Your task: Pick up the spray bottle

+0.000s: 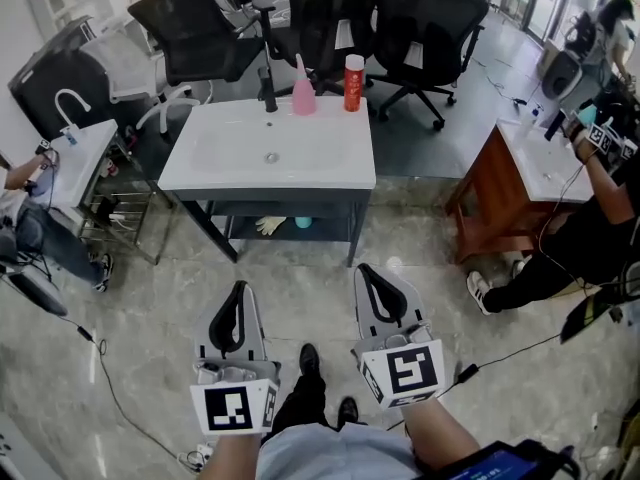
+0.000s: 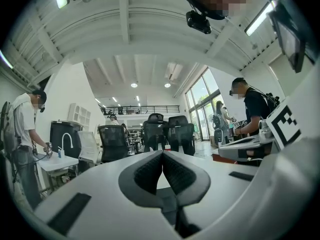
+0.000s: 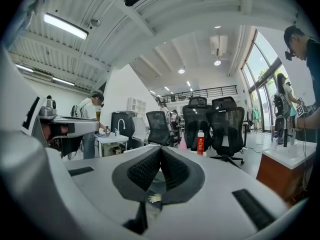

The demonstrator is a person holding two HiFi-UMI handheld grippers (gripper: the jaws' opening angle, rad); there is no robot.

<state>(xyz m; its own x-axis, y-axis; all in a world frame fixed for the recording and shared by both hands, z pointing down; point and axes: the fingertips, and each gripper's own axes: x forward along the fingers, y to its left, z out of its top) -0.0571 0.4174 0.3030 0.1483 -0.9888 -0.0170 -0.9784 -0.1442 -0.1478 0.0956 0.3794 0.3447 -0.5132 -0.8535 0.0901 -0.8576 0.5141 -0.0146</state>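
Observation:
The pink spray bottle (image 1: 303, 90) stands at the back edge of the white sink counter (image 1: 215, 158), between a black faucet (image 1: 267, 86) and a red bottle (image 1: 353, 81). In the right gripper view the pink spray bottle (image 3: 183, 144) and the red bottle (image 3: 200, 143) show far ahead, just right of the jaws. My left gripper (image 1: 238, 290) and right gripper (image 1: 368, 271) hang side by side over the floor, well short of the counter. Both point level toward it. Each has its jaws shut with nothing between them, as the left gripper (image 2: 162, 154) and right gripper (image 3: 161, 150) views show.
Black office chairs (image 1: 425, 18) crowd behind the counter. A wooden vanity (image 1: 500, 183) with a person working at it stands right. Another white sink (image 1: 75, 153) with a person is at left. Cables (image 1: 110, 388) trail over the marble floor. A glove (image 1: 268, 225) lies on the shelf below.

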